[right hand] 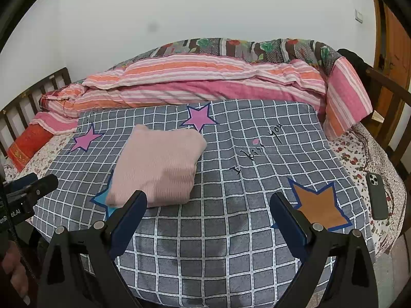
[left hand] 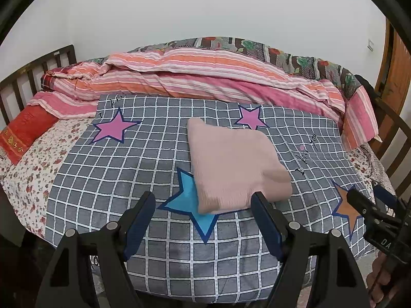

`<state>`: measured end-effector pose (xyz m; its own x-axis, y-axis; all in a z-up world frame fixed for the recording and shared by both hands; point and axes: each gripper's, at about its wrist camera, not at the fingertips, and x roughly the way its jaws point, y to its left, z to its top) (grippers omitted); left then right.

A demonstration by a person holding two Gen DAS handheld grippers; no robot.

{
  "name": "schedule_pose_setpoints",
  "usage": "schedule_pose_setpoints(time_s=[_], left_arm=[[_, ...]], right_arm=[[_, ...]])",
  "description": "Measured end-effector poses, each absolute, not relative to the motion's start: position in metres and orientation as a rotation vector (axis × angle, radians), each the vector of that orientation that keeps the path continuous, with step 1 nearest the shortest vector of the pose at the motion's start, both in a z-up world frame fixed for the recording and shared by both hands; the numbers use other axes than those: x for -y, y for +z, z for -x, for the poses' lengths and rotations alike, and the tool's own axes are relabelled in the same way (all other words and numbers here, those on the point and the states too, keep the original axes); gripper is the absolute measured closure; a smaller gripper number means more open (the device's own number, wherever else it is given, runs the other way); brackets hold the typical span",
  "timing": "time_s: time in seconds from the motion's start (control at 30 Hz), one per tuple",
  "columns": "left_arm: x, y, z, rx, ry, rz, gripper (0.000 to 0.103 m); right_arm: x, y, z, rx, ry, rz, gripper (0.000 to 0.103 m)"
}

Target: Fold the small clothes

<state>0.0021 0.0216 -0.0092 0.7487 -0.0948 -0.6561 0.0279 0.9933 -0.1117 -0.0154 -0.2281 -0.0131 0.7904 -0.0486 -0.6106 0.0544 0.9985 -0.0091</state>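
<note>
Two views over one bed (left hand: 30, 179), and they split the edges between them. Only the right wrist camera catches the dark phone (right hand: 377, 196) lying on the floral sheet at the right side, well clear of the grey checked blanket (right hand: 231, 231), and it shows the whole orange star (right hand: 321, 205) printed there. From the left wrist camera that star is half hidden behind the right gripper (left hand: 370, 202), but this view gives the blue star (left hand: 190, 205) almost in full, while the other shows just a sliver of it. Both views take in the striped pink and orange quilt (left hand: 205, 77) bunched along the far side and the red pillow (left hand: 23, 133) at the far left.

On to the garment: the folded pink garment (left hand: 231, 164) sits flat in the middle of the checked blanket, its near corner over the blue star. Its long axis runs from the near edge of the bed away toward the quilt, with one corner pointing at the far side and the thick rolled fold on the near right.

And the claws: the left gripper (left hand: 203, 220) is spread wide, empty, nothing touching its pads, with the garment just beyond its right finger. Right gripper spread wide too, empty, hovering above bare blanket just right of the garment.
</note>
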Motion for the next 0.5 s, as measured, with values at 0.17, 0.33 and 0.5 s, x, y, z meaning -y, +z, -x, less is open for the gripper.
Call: schedule_pose_setpoints(time_s=[0.17,0.33,0.5], left_arm=[[-0.0231,-0.0079,-0.0007,-0.724,-0.065,0.104,0.028],[-0.0246,-0.0077,-0.0002,-0.722,-0.067,0.103,0.028],[-0.0249,-0.0080,0.0002,-0.722,-0.068,0.102,0.028]], right_arm=[[0.2289,-0.0101,0.0164,-0.650,-0.061,-0.014,0.008],[0.2283,-0.0069,0.0189,-0.645,-0.066,-0.013,0.008],[0.2274,-0.0057,0.0205,-0.642,-0.068,-0.013,0.008]])
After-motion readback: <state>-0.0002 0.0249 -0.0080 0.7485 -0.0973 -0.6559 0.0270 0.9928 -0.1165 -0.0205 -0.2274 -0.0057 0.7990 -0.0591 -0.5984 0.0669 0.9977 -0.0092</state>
